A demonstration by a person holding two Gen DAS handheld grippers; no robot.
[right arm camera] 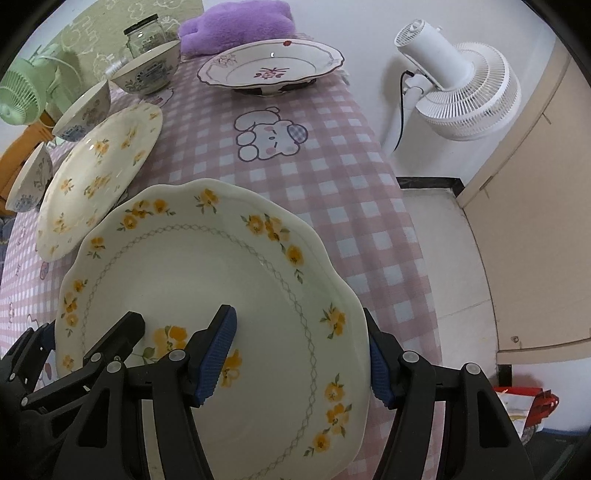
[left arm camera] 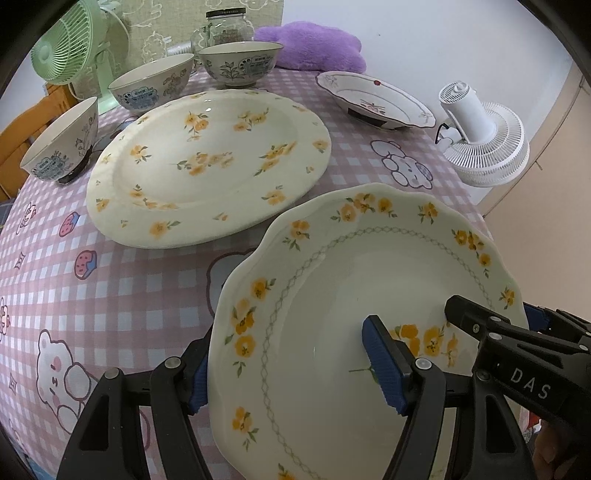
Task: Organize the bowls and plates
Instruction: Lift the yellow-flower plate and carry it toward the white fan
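A scalloped cream plate [left arm camera: 332, 266] with yellow flowers is held between both grippers, tilted a little above the checked tablecloth. My left gripper [left arm camera: 291, 373] is shut on its left rim, one blue pad inside the plate and the other behind the edge. My right gripper [right arm camera: 299, 363] is shut on the right rim of the same scalloped plate [right arm camera: 221, 266], one pad inside and one outside. A large round flowered plate [left arm camera: 207, 166] lies on the table just beyond. Three patterned bowls [left arm camera: 59, 147] [left arm camera: 155, 85] [left arm camera: 240, 62] stand along the far left.
A shallow plate with a purple pattern [right arm camera: 269, 62] rests at the far right of the table. A glass jar [left arm camera: 225, 27], a green fan [left arm camera: 70, 44] and a purple cushion [left arm camera: 310, 44] line the back. A white fan [right arm camera: 461, 81] stands past the table's right edge [right arm camera: 413, 229].
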